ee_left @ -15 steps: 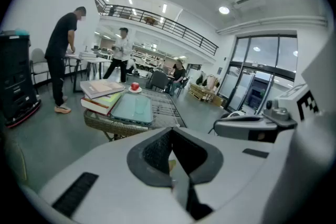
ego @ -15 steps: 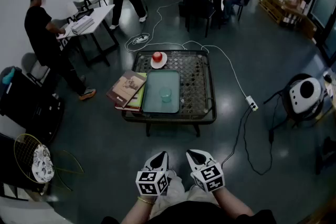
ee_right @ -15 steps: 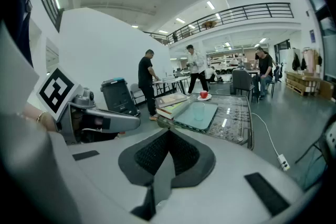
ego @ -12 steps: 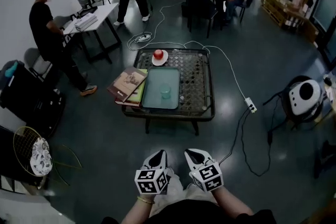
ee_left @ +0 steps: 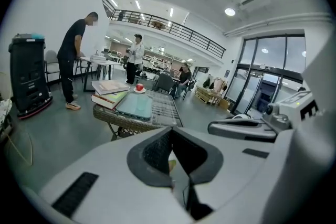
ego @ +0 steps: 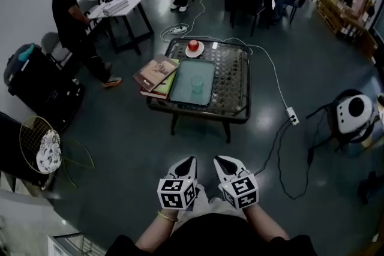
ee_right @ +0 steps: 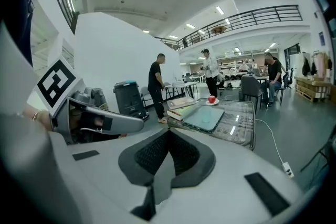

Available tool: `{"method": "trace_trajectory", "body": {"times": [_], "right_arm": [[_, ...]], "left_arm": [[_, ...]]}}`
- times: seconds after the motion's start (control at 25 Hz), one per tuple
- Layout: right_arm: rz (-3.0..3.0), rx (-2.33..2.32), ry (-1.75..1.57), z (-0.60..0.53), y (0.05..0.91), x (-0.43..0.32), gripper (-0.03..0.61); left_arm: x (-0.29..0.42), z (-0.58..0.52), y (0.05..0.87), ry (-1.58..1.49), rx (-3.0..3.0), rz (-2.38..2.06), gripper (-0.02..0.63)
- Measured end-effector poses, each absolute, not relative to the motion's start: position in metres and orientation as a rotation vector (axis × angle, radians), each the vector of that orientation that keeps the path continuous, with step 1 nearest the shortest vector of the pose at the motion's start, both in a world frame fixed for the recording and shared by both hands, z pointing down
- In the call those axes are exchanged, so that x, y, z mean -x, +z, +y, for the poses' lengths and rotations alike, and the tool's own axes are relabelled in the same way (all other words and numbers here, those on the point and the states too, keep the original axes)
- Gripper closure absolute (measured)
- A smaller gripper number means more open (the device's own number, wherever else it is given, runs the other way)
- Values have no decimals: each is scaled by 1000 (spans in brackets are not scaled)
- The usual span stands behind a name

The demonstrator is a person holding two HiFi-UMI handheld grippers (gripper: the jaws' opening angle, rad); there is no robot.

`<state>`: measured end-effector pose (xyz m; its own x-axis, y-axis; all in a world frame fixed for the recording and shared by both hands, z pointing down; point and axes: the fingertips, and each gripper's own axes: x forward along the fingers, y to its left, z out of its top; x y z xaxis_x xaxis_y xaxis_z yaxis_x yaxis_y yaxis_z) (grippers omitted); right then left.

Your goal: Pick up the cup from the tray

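Observation:
A clear cup (ego: 197, 83) stands upright on a pale teal tray (ego: 186, 91) on a low wicker-and-glass table (ego: 231, 99), well ahead of me. The tray (ee_left: 135, 105) shows in the left gripper view and the tray (ee_right: 205, 117) in the right gripper view, both far beyond the jaws. My left gripper (ego: 187, 162) and right gripper (ego: 219, 162) hang side by side close to my body, far short of the table. Both are shut with nothing between the fingers.
A red apple on a white saucer (ego: 194, 47) sits at the table's far edge. Stacked books (ego: 157, 75) overhang its left side. A white cable and power strip (ego: 292, 115) run along the floor at right. A person (ego: 75, 15) stands at a desk at left; a black case (ego: 37, 84) is nearby.
The head view has shifted: the table and tray now sit higher and slightly right in the picture. Both grippers stay shut, side by side, near my body.

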<state>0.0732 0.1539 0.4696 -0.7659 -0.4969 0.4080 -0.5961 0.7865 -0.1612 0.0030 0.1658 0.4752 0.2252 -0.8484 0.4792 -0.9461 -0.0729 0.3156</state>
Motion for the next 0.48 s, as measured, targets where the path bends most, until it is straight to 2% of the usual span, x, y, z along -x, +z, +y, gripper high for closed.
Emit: {"method": "trace_trajectory", "body": {"times": [0.48], "right_arm": [[-2641,-806,408,155,465,-77,571]], "left_arm": [[-5,163,467,221,-1929,-1678,604]]}}
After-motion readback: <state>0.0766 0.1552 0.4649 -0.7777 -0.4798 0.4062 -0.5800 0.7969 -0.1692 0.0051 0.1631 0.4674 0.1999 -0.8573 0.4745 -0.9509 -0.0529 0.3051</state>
